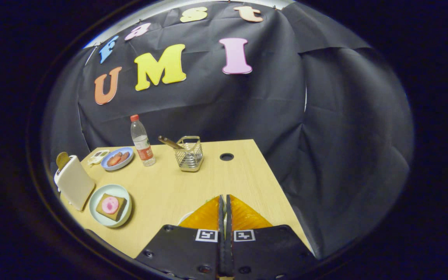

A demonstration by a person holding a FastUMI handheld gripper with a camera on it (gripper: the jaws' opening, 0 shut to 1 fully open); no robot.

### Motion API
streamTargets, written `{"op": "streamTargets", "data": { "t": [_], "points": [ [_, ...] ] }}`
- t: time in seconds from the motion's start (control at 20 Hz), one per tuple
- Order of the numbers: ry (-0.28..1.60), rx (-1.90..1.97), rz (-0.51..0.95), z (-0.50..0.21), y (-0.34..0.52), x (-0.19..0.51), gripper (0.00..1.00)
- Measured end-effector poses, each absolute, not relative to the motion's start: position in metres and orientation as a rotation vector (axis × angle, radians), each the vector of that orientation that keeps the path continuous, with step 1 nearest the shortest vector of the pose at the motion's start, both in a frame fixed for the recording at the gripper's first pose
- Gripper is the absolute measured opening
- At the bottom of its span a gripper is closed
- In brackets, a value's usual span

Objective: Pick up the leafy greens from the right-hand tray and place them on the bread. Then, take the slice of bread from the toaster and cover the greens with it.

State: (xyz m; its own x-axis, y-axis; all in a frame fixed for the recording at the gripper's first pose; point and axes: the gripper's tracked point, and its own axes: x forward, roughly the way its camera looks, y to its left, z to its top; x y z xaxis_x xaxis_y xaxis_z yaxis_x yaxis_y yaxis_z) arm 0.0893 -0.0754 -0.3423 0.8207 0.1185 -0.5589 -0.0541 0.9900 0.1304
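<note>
We look out along the gripper [224, 202] over a pale wooden table [224, 175] set against the black cloth wall of the booth, where a sandwich is half built and waiting, its parts laid out along the table's left side so that each can be reached in turn: a cream toaster [74, 182] stands at the near left edge with a brown slice of bread [63, 159] poking up from its slot, kept there, we judge, for the closing step; just beside it a pale green plate [98, 217] carries the base bread [110, 206] lying flat with a round pink slice [110, 205] on top, face up to receive the greens; farther back a blue plate [125, 162] holds reddish pieces of food, with a small white packet [98, 155] next to it, a water bottle [142, 140] upright nearby and a wire basket [188, 155] holding a wooden-handled utensil [169, 143] near the middle; a round cable hole [226, 156] marks the far side; the two fingers are pressed together with barely a slit between them, and whether they pinch anything we cannot tell; directly under them a pale rim [185, 217] and a sliver of green [209, 200] peek out, which we take for the right-hand tray and its leafy greens, so the pick appears to be in hand and the greens not yet on the bread
</note>
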Motion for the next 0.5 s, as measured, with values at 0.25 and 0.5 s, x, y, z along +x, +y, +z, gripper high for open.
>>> {"op": "streamTargets", "data": {
  "t": [0.25, 0.5],
  "points": [
    [0.577, 0.077, 0.072, -0.298, -0.045, 0.083, 0.00],
    [0.529, 0.025, 0.111, -0.253, 0.029, 0.079, 0.01]
  ]
}}
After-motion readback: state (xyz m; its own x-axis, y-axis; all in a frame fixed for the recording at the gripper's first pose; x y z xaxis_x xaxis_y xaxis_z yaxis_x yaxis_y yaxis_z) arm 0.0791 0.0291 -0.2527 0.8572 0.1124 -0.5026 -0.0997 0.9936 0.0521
